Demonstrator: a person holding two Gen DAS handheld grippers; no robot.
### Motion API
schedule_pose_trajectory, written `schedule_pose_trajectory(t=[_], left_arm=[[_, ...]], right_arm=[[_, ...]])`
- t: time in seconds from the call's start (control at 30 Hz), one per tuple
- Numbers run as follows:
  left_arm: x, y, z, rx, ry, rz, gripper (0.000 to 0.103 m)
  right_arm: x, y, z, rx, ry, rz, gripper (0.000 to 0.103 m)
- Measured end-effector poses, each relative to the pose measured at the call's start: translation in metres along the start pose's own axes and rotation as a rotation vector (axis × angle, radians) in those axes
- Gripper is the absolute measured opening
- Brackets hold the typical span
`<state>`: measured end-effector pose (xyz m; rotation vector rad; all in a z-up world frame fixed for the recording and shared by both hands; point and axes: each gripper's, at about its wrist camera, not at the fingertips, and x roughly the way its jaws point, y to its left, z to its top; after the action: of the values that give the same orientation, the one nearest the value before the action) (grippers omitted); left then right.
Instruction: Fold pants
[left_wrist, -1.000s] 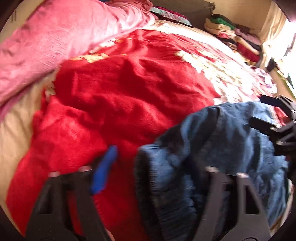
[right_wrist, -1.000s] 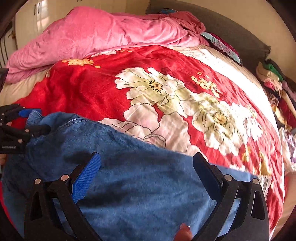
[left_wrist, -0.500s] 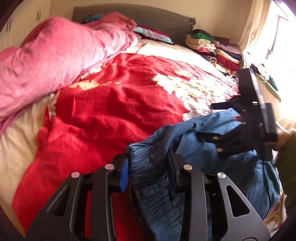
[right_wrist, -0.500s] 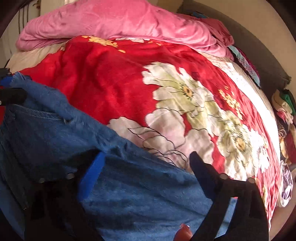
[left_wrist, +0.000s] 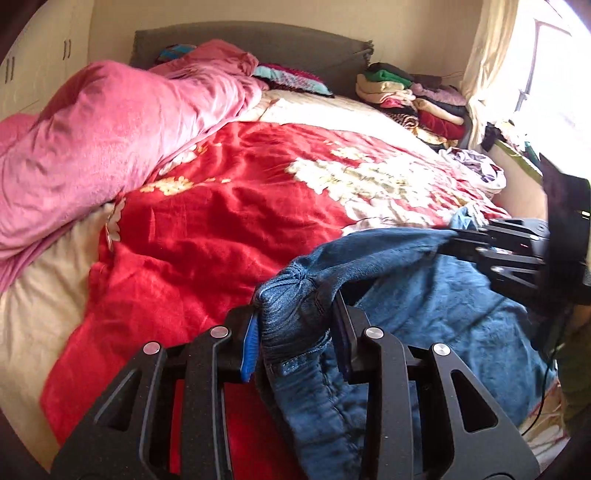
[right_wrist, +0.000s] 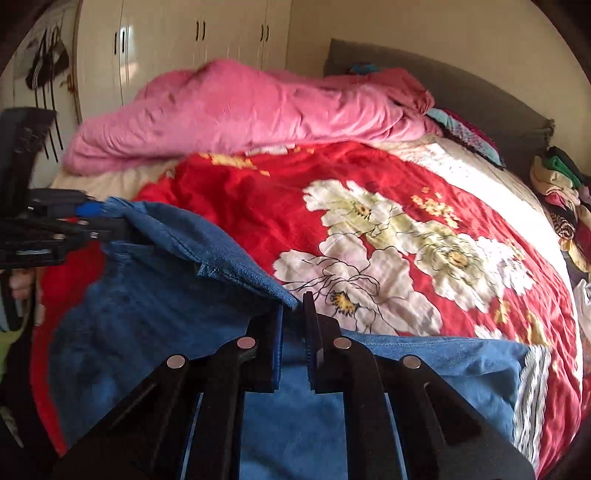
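Observation:
Blue denim pants (left_wrist: 436, 306) lie on the near part of a bed, over a red flowered blanket (left_wrist: 221, 229). My left gripper (left_wrist: 295, 328) is shut on a bunched thick corner of the pants, lifted off the bed. In the right wrist view my right gripper (right_wrist: 295, 325) is shut on the pants' (right_wrist: 177, 317) edge, which stretches taut leftward to the left gripper (right_wrist: 92, 221). The right gripper (left_wrist: 465, 240) shows at the right of the left wrist view, gripping denim.
A pink quilt (left_wrist: 103, 147) is heaped along the far left of the bed. Stacked folded clothes (left_wrist: 410, 99) sit at the far right by the grey headboard (left_wrist: 258, 40). White wardrobe doors (right_wrist: 192, 51) stand behind. A window (left_wrist: 554, 66) glares at right.
The left gripper closed on the bunched denim and lifted it. The right gripper went from wide open over the pants to shut on their edge, raising it.

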<state>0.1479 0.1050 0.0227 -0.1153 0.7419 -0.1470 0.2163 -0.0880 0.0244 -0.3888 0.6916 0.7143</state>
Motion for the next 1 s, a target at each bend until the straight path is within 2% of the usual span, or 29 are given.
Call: schedule_pose_trajectory(t=[0.1, 0.2, 0.37, 0.57, 0.8, 0.9, 1.0], left_arm=[[-0.015, -0.009, -0.007, 0.022, -0.019, -0.016, 0.025], [-0.032, -0.024, -0.017, 0.079, -0.044, -0.001, 0.026], [-0.056, -0.038, -0.039, 0.099, -0.054, -0.034, 0.027], [-0.081, -0.05, -0.063, 0.136, -0.054, -0.046, 0.028], [-0.078, -0.04, -0.104, 0.095, 0.053, -0.046, 0.032], [-0.074, -0.033, -0.117, 0.074, 0.097, -0.033, 0.038], [-0.076, -0.028, -0.127, 0.06, 0.13, -0.022, 0.041]], right_arm=[[-0.035, 0.01, -0.014, 0.027, -0.048, 0.009, 0.009], [-0.062, 0.023, -0.034, 0.058, -0.061, 0.024, 0.009], [-0.09, 0.044, -0.069, 0.107, -0.003, 0.086, 0.009], [-0.116, 0.072, -0.095, 0.087, 0.028, 0.11, 0.009], [-0.114, 0.103, -0.123, 0.058, 0.109, 0.178, 0.009], [-0.104, 0.114, -0.135, 0.04, 0.152, 0.183, 0.009], [-0.095, 0.117, -0.145, 0.075, 0.183, 0.219, 0.01]])
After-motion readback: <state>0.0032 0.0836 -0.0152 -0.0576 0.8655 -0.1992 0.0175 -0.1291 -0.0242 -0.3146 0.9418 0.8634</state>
